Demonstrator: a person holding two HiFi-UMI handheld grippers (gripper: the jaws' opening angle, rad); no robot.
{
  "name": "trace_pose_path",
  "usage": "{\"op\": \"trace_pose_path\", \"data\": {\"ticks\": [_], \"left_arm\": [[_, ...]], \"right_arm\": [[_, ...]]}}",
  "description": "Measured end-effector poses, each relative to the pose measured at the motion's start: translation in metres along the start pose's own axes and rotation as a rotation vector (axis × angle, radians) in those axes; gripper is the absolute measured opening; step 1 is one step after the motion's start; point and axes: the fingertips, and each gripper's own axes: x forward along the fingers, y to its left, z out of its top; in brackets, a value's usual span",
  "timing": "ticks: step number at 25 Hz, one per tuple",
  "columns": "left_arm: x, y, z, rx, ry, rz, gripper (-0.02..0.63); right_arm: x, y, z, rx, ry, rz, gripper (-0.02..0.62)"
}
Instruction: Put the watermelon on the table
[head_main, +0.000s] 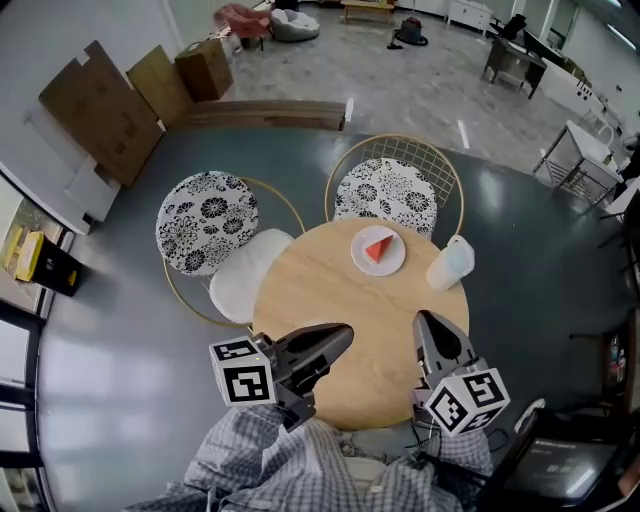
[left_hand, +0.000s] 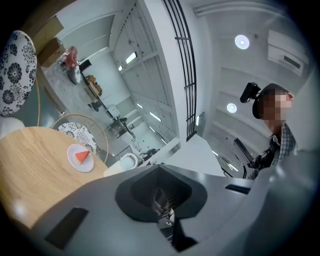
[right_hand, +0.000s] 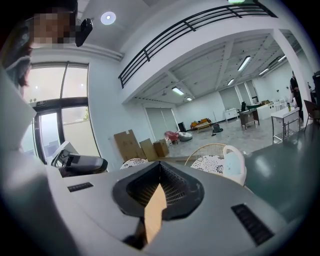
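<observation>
The left hand-held gripper (head_main: 340, 335) and right hand-held gripper (head_main: 428, 325) hovered closed and empty over the bench's (head_main: 310, 270) near edge, their holder's hands hidden, well apart from the watermelon (head_main: 377, 248) on its plate (head_main: 362, 263).

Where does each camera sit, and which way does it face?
Head view: worn on the head, looking steeply down at the round table; left claw, right claw and checked sleeves show.
Left gripper view: on the left claw, aimed across the table and up; the claw and the person show.
Right gripper view: on the right claw, facing into the hall; the claw and the person show.
Shared: head and left gripper views show the watermelon on its plate; all show the white jug.
</observation>
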Motion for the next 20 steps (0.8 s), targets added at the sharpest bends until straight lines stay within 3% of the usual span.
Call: {"op": "trace_pose_path", "data": {"ticks": [9,20], "left_arm": [[-0.006,-0.012,-0.002,0.038,0.008,-0.015,0.006],[-0.003,-0.007,-0.012,0.026,0.038,-0.009,0.006]], "right_arm": [[-0.013,0.015,0.008,0.047,-0.066,0.042,0.008],[-0.013,0.021,0.004,0.032,-0.056,0.057,0.008]]}}
